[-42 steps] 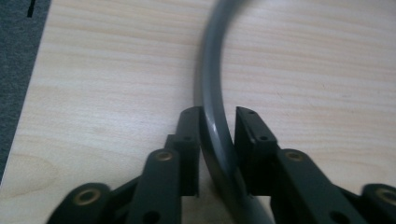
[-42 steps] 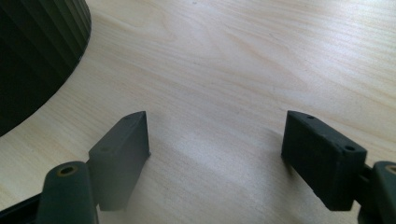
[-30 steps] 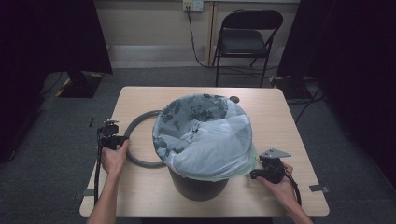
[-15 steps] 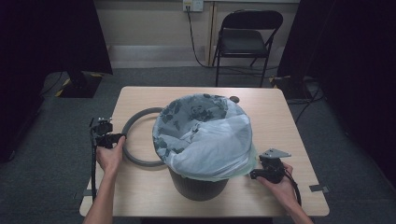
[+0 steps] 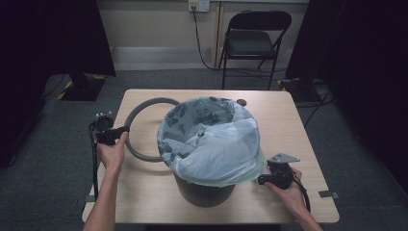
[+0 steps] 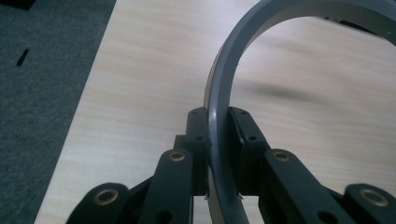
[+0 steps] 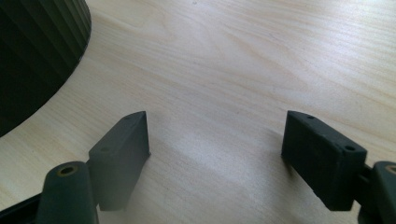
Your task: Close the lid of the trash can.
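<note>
Grey ring (image 5: pixel 136 120) lies on the left half of the wooden table (image 5: pixel 298 139), its right arc passing behind and touching or running just beside the black bin (image 5: pixel 204 192). Left gripper (image 5: pixel 120 131) clamps the ring's left rim: in the left gripper view both jaws press flat against the band of the ring (image 6: pixel 219 116), one on the inner face, one on the outer, with the band standing on edge between them. Whether the ring is lifted off the table at that point cannot be told. Bin stands near the table's middle, lined with a pale bag (image 5: pixel 216 144) whose edge is folded down over the rim, patterned grey inside. Right gripper (image 5: pixel 262 180) rests on the table at the front right, just beside the bin's base, held in the person's right hand (image 5: pixel 288 192). In the right gripper view its jaws stand wide apart over bare wood, nothing between them, the ribbed wall of the bin (image 7: pixel 37 56) at upper left. A folding chair (image 5: pixel 255 38) stands beyond the table.
</note>
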Motion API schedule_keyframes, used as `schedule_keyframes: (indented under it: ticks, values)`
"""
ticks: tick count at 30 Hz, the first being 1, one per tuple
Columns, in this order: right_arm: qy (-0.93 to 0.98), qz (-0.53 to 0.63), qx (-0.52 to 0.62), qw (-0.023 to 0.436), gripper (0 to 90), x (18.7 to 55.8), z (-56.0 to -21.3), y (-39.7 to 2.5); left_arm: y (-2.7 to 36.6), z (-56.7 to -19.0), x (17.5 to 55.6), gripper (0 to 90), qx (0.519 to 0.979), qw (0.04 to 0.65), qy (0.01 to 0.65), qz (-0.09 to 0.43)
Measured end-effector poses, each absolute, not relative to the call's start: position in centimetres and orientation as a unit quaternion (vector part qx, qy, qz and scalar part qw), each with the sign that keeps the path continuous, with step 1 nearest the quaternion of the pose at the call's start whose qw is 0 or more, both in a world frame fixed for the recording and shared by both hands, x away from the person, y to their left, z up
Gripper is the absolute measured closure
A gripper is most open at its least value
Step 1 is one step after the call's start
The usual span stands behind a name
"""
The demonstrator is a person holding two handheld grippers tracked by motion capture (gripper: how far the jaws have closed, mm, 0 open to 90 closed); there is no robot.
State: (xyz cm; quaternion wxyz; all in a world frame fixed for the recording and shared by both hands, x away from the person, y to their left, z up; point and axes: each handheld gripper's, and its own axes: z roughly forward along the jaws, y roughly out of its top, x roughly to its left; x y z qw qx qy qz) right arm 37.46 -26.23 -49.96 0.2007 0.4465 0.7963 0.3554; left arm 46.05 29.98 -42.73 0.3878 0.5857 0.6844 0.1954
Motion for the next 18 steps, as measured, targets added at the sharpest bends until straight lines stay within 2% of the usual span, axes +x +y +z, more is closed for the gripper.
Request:
schedule_keyframes:
  ticks: [7,18]
  values:
    - [0.796,0.356,0.446,0.201,22.2,37.5,-50.0,-26.2,29.7,-41.5,46.0,79.2,0.586,0.403,0.672,0.208]
    - [0.796,0.356,0.446,0.201,22.2,37.5,-50.0,-26.2,30.8,-39.8,46.4,79.2,0.549,0.445,0.675,0.214]
